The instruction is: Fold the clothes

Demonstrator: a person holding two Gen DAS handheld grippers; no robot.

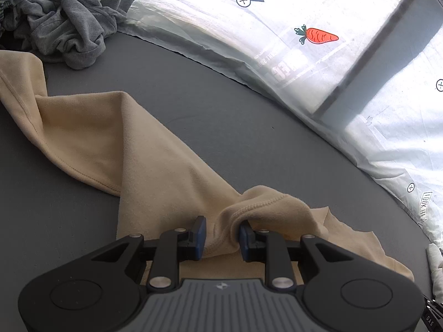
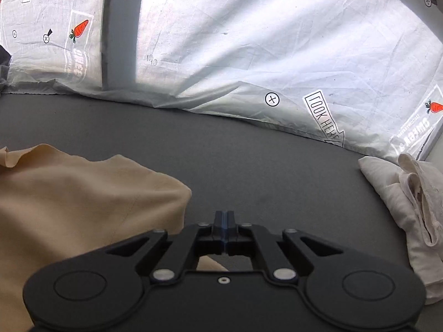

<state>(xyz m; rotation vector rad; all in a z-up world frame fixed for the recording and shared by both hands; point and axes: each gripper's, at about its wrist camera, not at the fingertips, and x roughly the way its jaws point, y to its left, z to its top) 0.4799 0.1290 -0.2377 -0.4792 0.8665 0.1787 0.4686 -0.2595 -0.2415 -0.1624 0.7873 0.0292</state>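
Observation:
A beige fleece garment (image 1: 138,152) lies stretched across the dark grey surface (image 1: 235,105), one part folded over at the left. Its bunched, stitched hem sits between the blue pads (image 1: 200,231) of my left gripper (image 1: 223,233), which is shut on that fold. In the right wrist view the same beige garment (image 2: 83,193) lies to the left of my right gripper (image 2: 224,218). That gripper's pads are pressed together with nothing between them, and it hovers over the bare grey surface (image 2: 263,160) just past the garment's edge.
A crumpled dark grey garment (image 1: 72,27) is heaped at the far left. A white cloth bundle (image 2: 409,207) rests at the right. A white printed sheet (image 2: 249,41) with carrot pictures and marks rises along the far edge of the surface.

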